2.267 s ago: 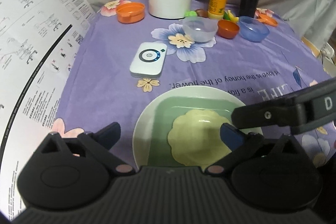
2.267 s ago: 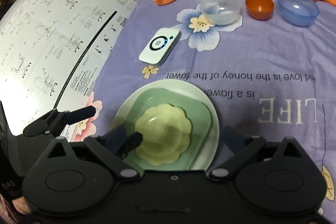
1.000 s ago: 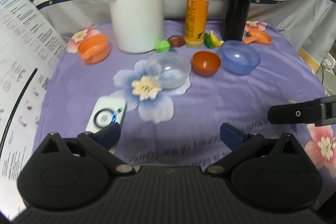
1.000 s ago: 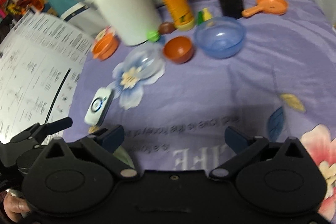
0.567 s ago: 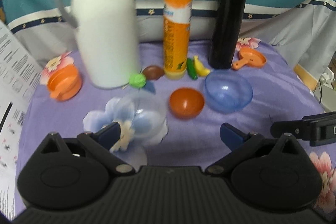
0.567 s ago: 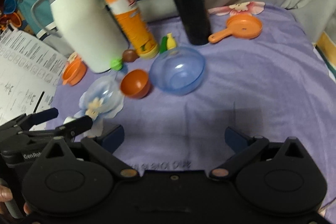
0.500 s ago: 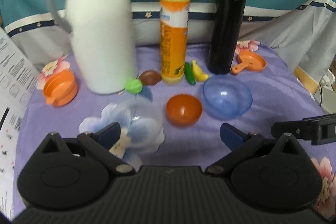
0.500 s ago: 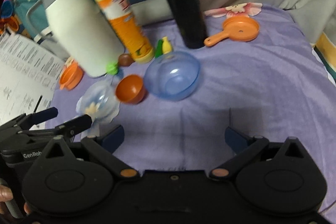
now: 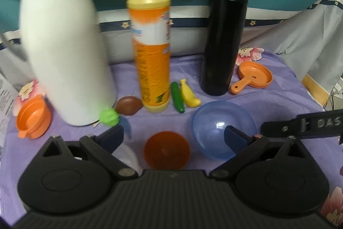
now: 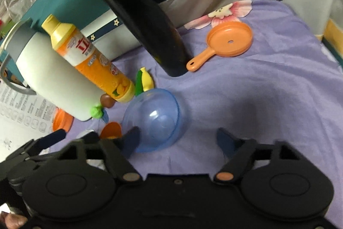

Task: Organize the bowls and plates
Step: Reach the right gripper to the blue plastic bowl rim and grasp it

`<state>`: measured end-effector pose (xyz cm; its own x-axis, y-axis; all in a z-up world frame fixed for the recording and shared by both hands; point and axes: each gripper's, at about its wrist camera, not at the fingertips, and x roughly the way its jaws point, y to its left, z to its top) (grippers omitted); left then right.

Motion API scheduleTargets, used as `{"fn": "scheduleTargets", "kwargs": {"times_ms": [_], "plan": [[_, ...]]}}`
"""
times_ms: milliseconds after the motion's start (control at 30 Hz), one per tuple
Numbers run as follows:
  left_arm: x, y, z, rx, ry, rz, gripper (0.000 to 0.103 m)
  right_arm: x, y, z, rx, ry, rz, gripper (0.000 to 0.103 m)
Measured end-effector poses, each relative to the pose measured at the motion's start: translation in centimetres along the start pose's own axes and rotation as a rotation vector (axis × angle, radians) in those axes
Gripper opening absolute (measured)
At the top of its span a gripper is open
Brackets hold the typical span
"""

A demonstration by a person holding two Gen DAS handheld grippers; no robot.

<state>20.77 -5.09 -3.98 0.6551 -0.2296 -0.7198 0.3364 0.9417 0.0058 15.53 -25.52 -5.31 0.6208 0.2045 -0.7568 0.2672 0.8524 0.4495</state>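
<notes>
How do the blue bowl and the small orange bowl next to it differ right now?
The blue bowl is see-through and clearly wider; the small orange bowl is opaque and narrower. The blue bowl lies between the fingers of the closing right gripper, with no firm pinch visible yet, while the orange bowl sits between the fingers of the left gripper, whose fingers stand clear of it. Both are round, upright, look empty, and rest on the purple cloth.

Left tongs (image 9: 173,137) wide, closing slightly; right tongs (image 10: 179,140) closing, nothing gripped.
</notes>
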Motion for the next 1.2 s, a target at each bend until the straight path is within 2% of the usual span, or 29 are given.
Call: {"fn": "scheduleTargets", "kwargs": {"times_ms": [33, 133, 233, 333, 500, 533, 700, 1000, 1200], "plan": [[0.5, -0.4, 0.2, 0.011, 0.002, 0.001, 0.094, 0.5, 0.0, 0.1, 0.006, 0.007, 0.011, 0.054], [1.6, -1.2, 0.7, 0.033, 0.010, 0.001, 0.085, 1.9, 0.0, 0.6, -0.004, 0.017, 0.015, 0.037], [2.6, -1.9, 1.0, 0.050, 0.022, -0.025, 0.075, 2.8, -0.1, 0.8, -0.006, 0.032, 0.023, 0.028], [3.8, -2.7, 0.9, 0.074, 0.052, -0.030, 0.068, 3.8, -0.1, 0.9, -0.010, 0.038, 0.024, 0.024], [5.5, -3.4, 0.7, 0.085, 0.106, -0.050, 0.040, 4.5, -0.6, 1.0, -0.008, 0.036, 0.021, 0.013], [5.7, -3.6, 0.7, 0.091, 0.111, -0.052, 0.038, 4.5, -0.8, 0.9, -0.007, 0.034, 0.025, 0.011], [6.2, -4.2, 0.5, 0.113, 0.119, -0.050, 0.028, 5.0, -1.0, 0.9, -0.003, 0.033, 0.039, 0.011], [6.1, -4.2, 0.6, 0.099, 0.130, -0.039, 0.023, 4.4, -1.1, 0.7, 0.006, 0.017, 0.031, 0.011], [4.5, -4.7, 0.0, 0.099, 0.141, -0.040, 0.022, 3.2, -1.3, 0.3, 0.017, 0.019, 0.029, 0.011]]}}
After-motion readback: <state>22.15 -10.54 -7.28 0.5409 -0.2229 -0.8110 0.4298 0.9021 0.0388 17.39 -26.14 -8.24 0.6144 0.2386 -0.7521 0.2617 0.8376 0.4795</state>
